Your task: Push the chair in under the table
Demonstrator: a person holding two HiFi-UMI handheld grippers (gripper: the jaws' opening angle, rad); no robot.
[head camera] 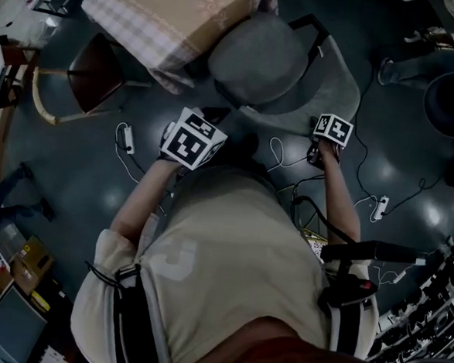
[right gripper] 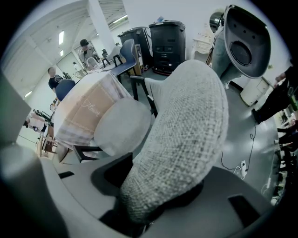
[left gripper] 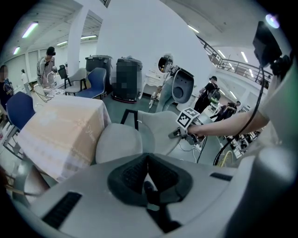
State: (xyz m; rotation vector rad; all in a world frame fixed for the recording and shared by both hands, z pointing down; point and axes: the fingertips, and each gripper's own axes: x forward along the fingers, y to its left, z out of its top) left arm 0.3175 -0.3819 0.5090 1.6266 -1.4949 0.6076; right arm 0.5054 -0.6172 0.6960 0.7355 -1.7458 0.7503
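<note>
**A:** Head view first, where's the grey office chair [head camera: 259,59]?
**B:** Its front sits right against the cloth-covered table [head camera: 169,18], with the backrest [head camera: 327,83] toward you.
**A:** Left gripper view?
**B:** Your left gripper [left gripper: 148,174] is pinched together on nothing, close to the chair.
**A:** Right gripper view?
**B:** Your right gripper [right gripper: 153,204] clamps the backrest's edge.

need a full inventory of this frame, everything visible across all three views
table: 1, beige checked cloth, top of head view
grey chair: 1, grey, seat at the table's edge
wooden chair: 1, wood frame, dark seat, left of table
power strips: 2, white, on floor, one left, one right
blue chairs: 2, blue, beyond the table
bystanders: several, background
left gripper: 1, grey, jaws together, empty
right gripper: 1, grey, clamped on grey chair's back
</note>
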